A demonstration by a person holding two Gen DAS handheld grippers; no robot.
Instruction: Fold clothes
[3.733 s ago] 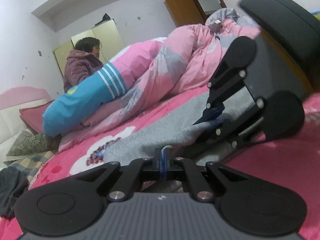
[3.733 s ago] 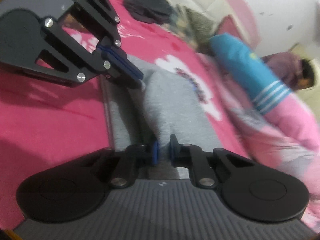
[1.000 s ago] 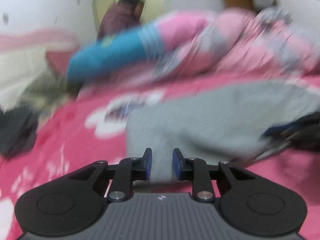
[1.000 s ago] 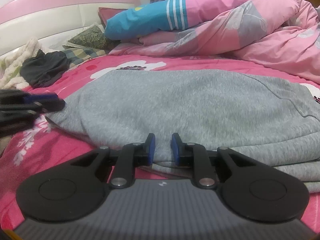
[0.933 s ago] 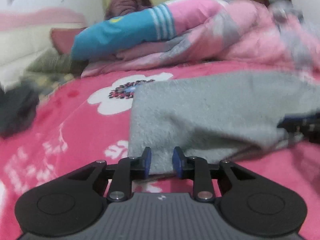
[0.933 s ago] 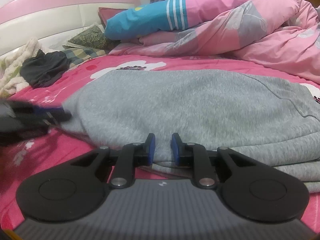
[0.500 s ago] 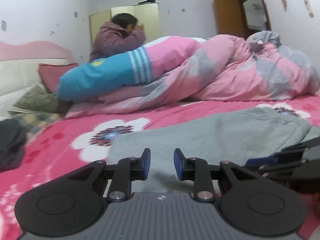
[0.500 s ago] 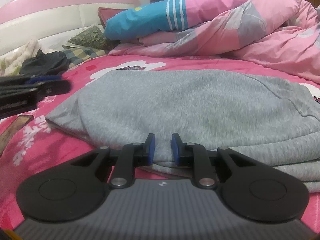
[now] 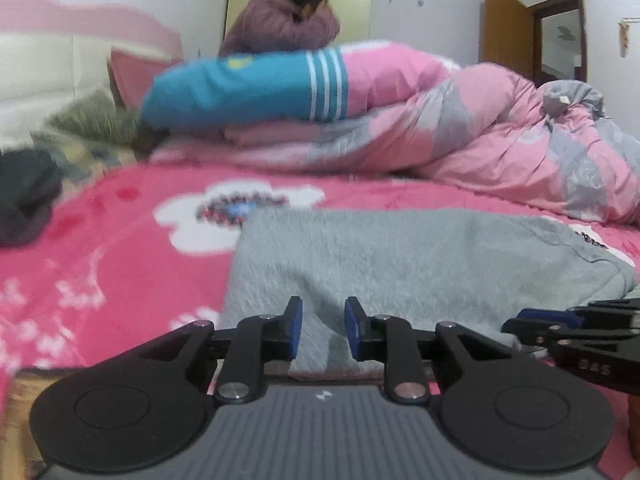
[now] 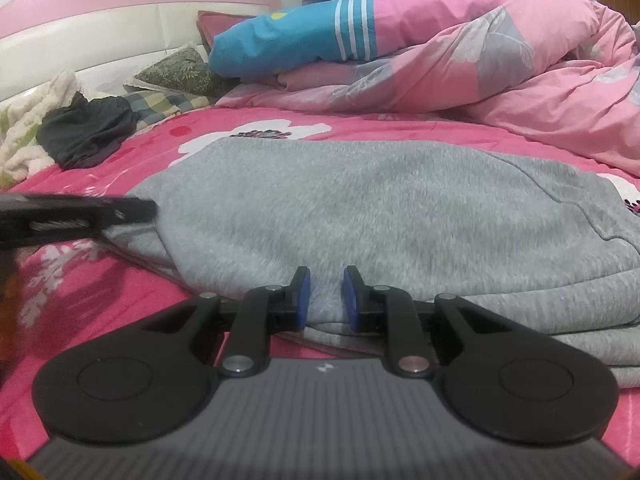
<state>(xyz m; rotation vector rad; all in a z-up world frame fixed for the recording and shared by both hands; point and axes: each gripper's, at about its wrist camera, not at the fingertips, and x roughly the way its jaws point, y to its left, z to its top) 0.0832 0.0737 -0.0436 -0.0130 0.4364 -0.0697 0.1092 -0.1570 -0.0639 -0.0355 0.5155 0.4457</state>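
Grey garment (image 10: 384, 216) lies folded flat on the pink floral bed (image 9: 100, 248), near edge toward you. Your right gripper (image 10: 323, 294) is clamped on that near folded edge, cloth bunched between the jaws. Your left gripper (image 9: 320, 328) sits at the garment's left corner; its jaws are closing with cloth between them, pads not visibly pressing yet.

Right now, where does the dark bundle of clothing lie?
In the right wrist view the dark bundle lies far left on the pink floral bedspread, beside the checked pillow, apart from the grey garment.
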